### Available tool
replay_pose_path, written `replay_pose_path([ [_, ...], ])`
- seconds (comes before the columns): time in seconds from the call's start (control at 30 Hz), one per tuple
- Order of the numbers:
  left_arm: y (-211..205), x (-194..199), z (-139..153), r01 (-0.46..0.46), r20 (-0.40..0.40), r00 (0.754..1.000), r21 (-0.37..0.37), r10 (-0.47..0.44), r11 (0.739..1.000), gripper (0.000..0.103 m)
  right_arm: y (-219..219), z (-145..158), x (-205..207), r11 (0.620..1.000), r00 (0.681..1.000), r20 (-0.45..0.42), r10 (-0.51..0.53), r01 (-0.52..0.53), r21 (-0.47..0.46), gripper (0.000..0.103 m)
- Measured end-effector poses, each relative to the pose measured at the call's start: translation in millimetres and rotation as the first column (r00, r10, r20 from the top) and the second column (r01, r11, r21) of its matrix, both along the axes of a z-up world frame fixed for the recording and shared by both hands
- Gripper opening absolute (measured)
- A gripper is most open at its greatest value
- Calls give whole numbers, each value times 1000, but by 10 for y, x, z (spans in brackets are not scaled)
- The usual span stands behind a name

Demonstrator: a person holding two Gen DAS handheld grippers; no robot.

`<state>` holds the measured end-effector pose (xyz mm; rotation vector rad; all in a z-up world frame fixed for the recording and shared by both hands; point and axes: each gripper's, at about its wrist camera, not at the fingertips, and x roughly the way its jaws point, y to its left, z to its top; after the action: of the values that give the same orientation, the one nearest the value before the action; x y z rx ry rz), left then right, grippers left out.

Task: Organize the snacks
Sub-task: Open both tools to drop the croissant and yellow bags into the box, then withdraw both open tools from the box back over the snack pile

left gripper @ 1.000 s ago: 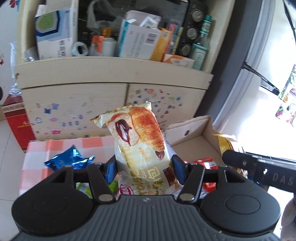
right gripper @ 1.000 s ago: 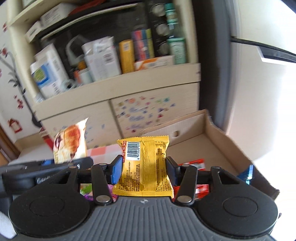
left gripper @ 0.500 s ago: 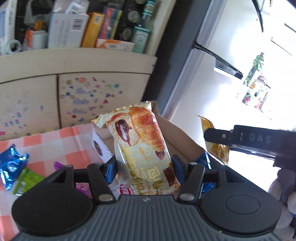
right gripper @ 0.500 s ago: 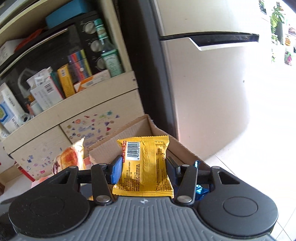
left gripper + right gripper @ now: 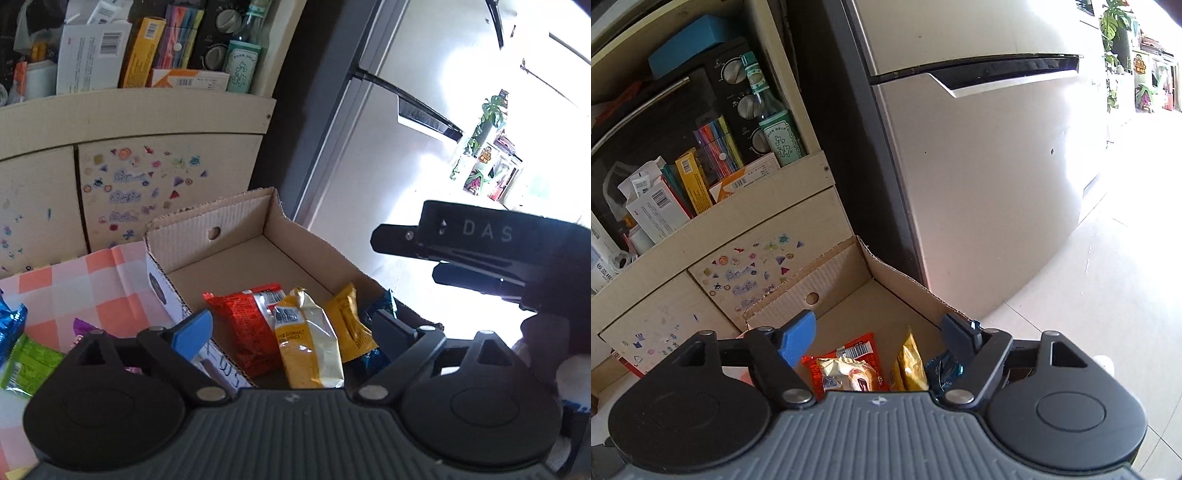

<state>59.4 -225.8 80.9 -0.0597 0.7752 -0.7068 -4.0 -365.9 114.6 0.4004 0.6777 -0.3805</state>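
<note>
- Left wrist view: the left gripper (image 5: 291,330) hangs over the cardboard box (image 5: 236,221), its jaws just sprung wide with nothing between them. The croissant pack (image 5: 308,339) lies in the box against the red packet (image 5: 251,317) and the yellow packet (image 5: 351,325). More snacks wait on the checked cloth (image 5: 74,284); best to lift clear of the box wall before swinging back.
- Right wrist view: the right gripper (image 5: 882,338) has likewise just opened, empty, above the same packets.
</note>
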Motion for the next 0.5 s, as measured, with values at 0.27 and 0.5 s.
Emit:
replay_pose_path([
  [0.27,455,93,136,-122,6,992,44,122,992,94,145,-45,44,997,998,-13,69,-68,28,88],
  [0.5,897,85,130,-197,-26,980,77,200,977,95,434,-95,57,984,983,-48,177,-177,11,92],
])
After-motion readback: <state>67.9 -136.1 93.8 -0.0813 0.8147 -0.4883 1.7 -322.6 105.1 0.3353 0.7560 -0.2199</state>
